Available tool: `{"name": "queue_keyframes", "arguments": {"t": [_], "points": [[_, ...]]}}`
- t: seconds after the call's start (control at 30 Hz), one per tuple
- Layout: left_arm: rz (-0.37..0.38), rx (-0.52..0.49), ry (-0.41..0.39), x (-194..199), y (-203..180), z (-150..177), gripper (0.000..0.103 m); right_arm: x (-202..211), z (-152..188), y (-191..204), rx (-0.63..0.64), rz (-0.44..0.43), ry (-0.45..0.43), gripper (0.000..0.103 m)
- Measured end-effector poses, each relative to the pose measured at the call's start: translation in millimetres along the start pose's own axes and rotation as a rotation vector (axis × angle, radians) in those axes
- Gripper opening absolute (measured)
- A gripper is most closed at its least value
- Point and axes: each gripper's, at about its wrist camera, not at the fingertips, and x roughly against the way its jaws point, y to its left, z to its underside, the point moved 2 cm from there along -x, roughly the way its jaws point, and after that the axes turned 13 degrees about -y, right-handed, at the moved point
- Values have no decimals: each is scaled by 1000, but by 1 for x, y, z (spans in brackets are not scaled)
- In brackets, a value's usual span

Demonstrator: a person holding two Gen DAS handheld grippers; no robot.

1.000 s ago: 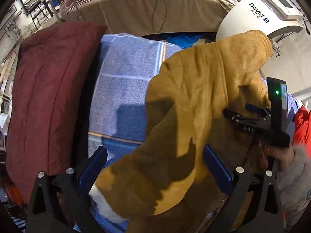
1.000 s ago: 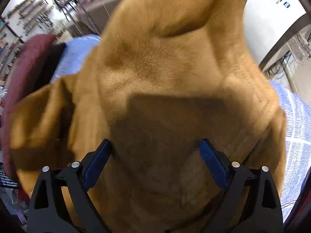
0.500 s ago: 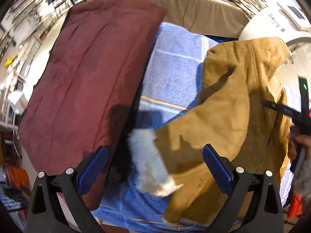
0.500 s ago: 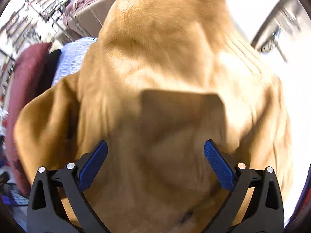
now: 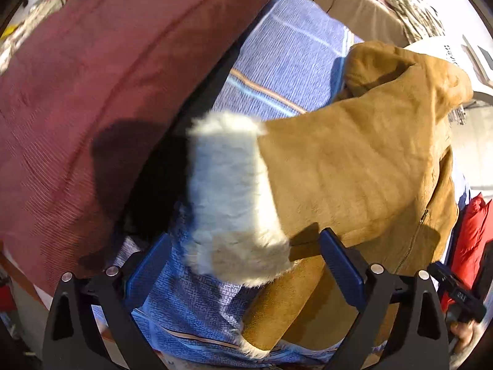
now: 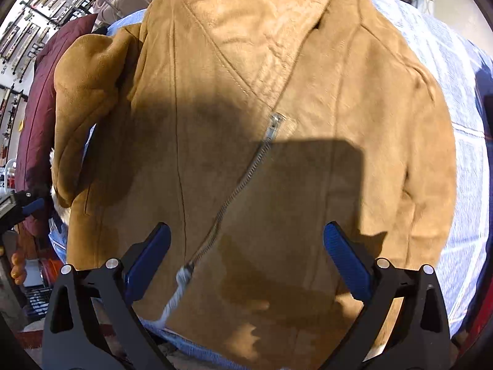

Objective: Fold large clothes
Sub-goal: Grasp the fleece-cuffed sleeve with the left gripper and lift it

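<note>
A tan suede jacket point(image 6: 277, 154) lies front up on a blue striped cloth point(image 5: 286, 49), with a slanted metal zipper point(image 6: 243, 185) across its chest. Its left sleeve point(image 5: 339, 169) ends in a white fur cuff point(image 5: 231, 200), which lies just ahead of my open left gripper point(image 5: 246, 265). My right gripper point(image 6: 246, 256) is open and empty over the jacket's lower front. The other sleeve point(image 6: 431, 169) lies along the jacket's right side. The right gripper also shows at the lower right of the left wrist view point(image 5: 456, 293).
A maroon quilt point(image 5: 77, 92) lies left of the blue cloth, with a dark gap point(image 5: 160, 185) between them. A beige and maroon mattress point(image 5: 354, 3) lies beyond. A white machine point(image 5: 462, 58) stands at the far right. A red garment point(image 5: 471, 231) is at the right.
The jacket has come down from hanging to lying flat on the cloth. The left gripper has moved closer to the fur cuff. The right gripper now looks down on the zipper.
</note>
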Motion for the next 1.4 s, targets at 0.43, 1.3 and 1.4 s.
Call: {"name": "queue_keyframes", "arguments": {"t": [0.43, 1.3, 1.4], "points": [[299, 517, 33, -21, 31, 31, 90, 28, 47, -22, -80, 30, -13, 98], [246, 262, -214, -3, -37, -40, 24, 45, 48, 0, 20, 64, -55, 98], [236, 89, -380, 50, -68, -70, 23, 49, 44, -8, -8, 73, -73, 98]]}}
